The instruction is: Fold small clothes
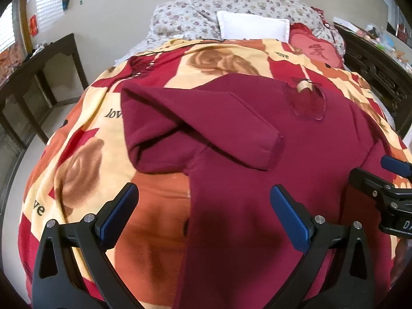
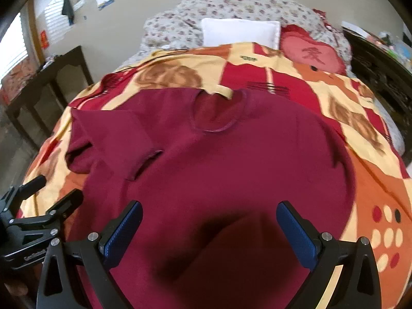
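Both claws hang low over the near part of a maroon T-shirt (image 2: 231, 159) spread on a bed. At the left, the left claw (image 1: 203, 213) has its blue pads spread wide with nothing between them, poised above the shirt's left side edge where it meets the rose-print blanket (image 1: 77, 170). Just beyond it, the left sleeve (image 1: 206, 128) lies folded across the chest, so one fold looks done. Centre and farther off sits the neckline (image 2: 219, 113), pointing toward the white pillow (image 2: 239, 32). At the right, the right claw (image 2: 208, 231) is equally spread and empty above the body of the shirt. I judge the task early: side folds and the final halving remain.
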The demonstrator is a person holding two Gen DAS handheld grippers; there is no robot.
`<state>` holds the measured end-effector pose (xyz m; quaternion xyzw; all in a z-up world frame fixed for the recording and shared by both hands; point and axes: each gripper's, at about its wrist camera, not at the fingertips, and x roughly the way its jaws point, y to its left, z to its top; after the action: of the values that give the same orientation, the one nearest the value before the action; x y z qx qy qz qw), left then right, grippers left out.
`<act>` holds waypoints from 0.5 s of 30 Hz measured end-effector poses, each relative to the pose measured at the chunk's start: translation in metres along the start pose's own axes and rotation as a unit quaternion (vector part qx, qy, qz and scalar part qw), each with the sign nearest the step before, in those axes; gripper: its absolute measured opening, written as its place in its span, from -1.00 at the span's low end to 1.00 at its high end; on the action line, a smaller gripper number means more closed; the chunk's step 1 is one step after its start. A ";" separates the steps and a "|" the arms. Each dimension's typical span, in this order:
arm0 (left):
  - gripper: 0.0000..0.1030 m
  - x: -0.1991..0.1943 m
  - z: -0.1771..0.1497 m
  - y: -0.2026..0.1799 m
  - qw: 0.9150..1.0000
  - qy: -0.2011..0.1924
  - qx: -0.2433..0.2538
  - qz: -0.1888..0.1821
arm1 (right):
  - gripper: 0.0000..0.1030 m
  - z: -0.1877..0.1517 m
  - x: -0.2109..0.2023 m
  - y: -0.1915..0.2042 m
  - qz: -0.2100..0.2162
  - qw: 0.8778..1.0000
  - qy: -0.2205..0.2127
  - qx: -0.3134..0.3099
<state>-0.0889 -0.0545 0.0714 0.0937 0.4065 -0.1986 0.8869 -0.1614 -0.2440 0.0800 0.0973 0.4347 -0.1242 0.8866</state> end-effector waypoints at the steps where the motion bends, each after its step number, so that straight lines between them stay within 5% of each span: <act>1: 0.99 0.001 0.000 0.002 1.000 0.001 -0.002 0.001 | 1.00 0.001 0.001 0.002 0.001 1.000 0.001 -0.002; 15: 0.99 0.005 0.000 0.014 1.000 0.006 -0.011 0.009 | 1.00 0.002 0.009 0.022 0.012 1.000 0.010 -0.021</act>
<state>-0.0802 -0.0436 0.0680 0.0888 0.4133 -0.1852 0.8871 -0.1477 -0.2248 0.0758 0.0853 0.4450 -0.1032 0.8855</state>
